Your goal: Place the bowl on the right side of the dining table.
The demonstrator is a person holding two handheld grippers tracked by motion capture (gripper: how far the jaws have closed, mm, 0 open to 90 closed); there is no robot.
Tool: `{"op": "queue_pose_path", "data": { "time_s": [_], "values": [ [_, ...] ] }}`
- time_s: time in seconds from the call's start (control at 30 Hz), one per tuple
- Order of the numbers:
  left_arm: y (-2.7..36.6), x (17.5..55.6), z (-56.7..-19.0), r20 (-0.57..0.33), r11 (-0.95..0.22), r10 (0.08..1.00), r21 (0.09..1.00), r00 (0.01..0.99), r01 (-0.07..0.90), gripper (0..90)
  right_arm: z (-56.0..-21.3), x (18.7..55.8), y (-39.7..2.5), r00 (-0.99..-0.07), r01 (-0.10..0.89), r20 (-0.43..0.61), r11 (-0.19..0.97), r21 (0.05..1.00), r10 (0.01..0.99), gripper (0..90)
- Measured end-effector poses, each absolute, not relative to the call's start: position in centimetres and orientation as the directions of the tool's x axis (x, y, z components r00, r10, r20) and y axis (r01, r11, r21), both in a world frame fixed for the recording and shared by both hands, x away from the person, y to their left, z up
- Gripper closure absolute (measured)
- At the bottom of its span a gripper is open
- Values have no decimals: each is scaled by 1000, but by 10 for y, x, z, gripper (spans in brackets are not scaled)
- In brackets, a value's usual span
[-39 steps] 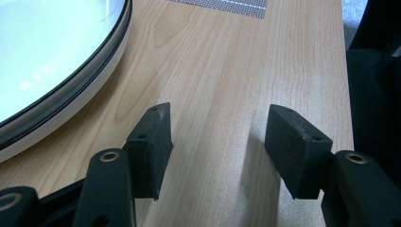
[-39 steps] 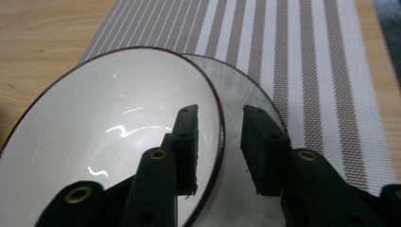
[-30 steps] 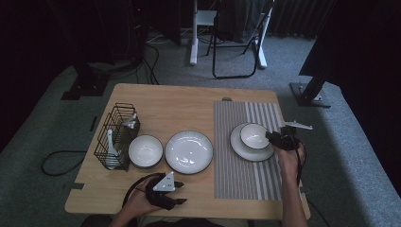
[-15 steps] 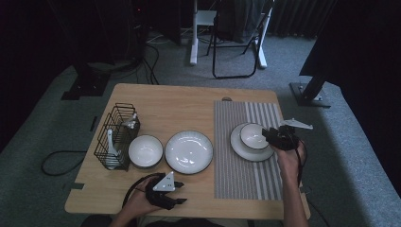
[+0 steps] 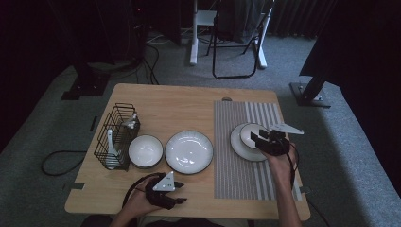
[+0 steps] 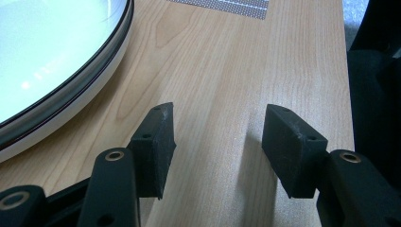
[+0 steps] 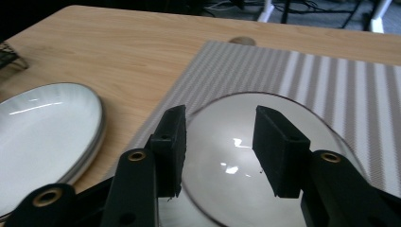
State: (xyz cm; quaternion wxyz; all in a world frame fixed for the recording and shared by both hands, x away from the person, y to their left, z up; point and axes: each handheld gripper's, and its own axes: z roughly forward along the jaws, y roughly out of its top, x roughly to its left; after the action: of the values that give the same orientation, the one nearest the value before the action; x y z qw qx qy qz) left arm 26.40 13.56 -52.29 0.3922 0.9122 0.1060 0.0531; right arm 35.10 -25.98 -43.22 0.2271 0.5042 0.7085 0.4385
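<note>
Small bowl [image 5: 252,135] on its saucer plate [image 5: 242,147] sits at the right of the high frame, on the striped placemat [image 5: 243,165]. My right gripper [image 5: 257,139] hovers just at the bowl's near-right edge. In the right gripper view the bowl [image 7: 250,161] fills the lower centre, and my jaws stand moderately wide over it — whether they touch its rim I cannot tell.

Nearest me, at the bottom of the high frame, my left gripper [image 5: 176,198] rests low over the table [image 5: 179,101] close to its front edge. Its jaws stand wide, holding nothing; the left gripper view shows bare wood between them and the big plate [image 6: 52,61] curving through the upper left.

Farther up in the high frame — the big plate [image 5: 188,152] at centre, a white bowl [image 5: 145,151] just left of it, then the wire rack [image 5: 115,135] holding utensils at the left edge.
</note>
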Motion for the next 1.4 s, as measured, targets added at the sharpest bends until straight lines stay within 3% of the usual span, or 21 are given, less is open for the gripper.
{"op": "queue_pose_path", "data": {
  "time_s": [0.73, 1.4],
  "values": [
    [136, 264, -523, 15, -670, 239, 727, 971, 154, 457, -460, 339, -205, -594, 450, 0, 332, 829, 805, 489],
    [135, 264, -523, 14, -667, 248, 728, 969, 160, 466, -508, 329, -185, -674, 453, -39, 453, 768, 738, 442]
  ]
}}
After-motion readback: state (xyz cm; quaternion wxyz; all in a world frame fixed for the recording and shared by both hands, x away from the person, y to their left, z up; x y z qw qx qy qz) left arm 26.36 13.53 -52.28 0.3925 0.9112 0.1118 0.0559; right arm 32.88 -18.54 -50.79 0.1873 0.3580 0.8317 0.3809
